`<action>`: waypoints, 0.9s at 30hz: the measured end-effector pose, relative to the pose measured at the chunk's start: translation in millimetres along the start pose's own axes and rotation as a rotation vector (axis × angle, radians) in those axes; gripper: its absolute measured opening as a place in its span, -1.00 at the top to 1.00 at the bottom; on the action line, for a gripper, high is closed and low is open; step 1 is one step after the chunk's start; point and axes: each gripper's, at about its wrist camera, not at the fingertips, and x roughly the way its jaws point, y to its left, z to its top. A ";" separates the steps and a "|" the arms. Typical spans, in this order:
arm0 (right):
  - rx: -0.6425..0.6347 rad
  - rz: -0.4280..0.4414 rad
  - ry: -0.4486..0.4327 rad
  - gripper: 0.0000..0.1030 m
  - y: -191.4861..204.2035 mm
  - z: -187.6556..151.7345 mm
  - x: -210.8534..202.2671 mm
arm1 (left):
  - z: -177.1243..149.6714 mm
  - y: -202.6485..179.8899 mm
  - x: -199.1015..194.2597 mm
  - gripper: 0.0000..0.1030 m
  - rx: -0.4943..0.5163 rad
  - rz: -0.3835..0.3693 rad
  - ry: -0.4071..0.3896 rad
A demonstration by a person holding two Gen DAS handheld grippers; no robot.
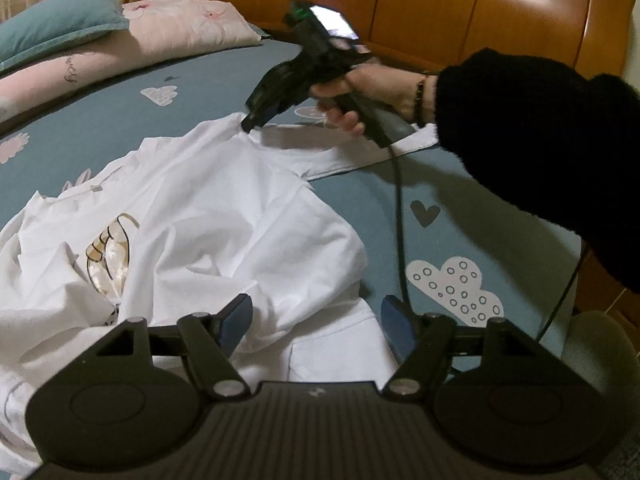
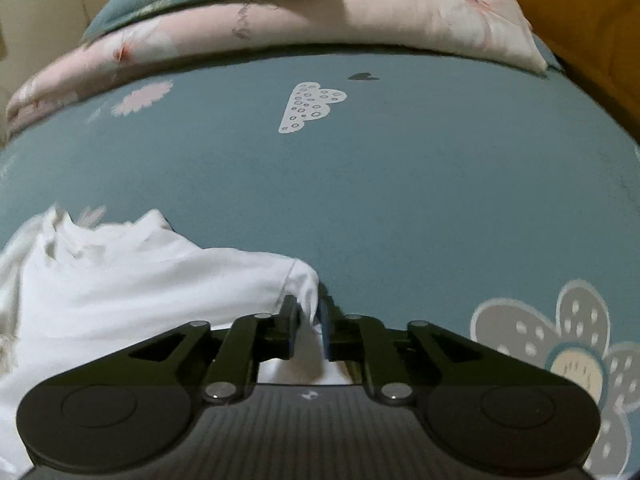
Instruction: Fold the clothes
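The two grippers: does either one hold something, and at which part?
The right gripper is shut on the white shirt, pinching a raised fold near the shoulder seam. The left gripper is open above the shirt, holding nothing.

Right gripper (image 2: 310,320) pinches a corner of the white shirt (image 2: 132,280) over the blue bedsheet (image 2: 400,200)

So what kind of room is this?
Most likely a bedroom: a bed with a blue patterned sheet, pillows and a wooden headboard, with a white shirt spread on it.
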 end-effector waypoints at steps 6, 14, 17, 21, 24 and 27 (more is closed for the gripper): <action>-0.035 0.062 -0.058 0.55 7.9 7.3 -41.1 | -0.4 -1.5 -0.6 -0.41 -0.013 -0.019 0.013; -0.220 0.195 -0.021 0.24 75.5 47.1 -3.7 | 2.4 7.4 -1.4 -0.41 -0.038 -0.057 0.069; -0.296 0.173 0.024 0.17 90.3 52.5 29.0 | -4.1 19.2 -2.7 -0.41 -0.052 -0.044 0.078; -0.359 0.170 0.061 0.17 95.0 54.2 54.7 | -7.3 31.2 0.2 -0.41 -0.075 -0.038 0.104; -0.411 0.195 0.076 0.28 100.3 50.9 62.6 | -7.2 37.6 0.3 -0.41 -0.090 -0.038 0.107; -0.457 0.211 0.071 0.88 107.2 47.7 61.5 | -7.1 44.0 0.4 -0.42 -0.105 -0.037 0.110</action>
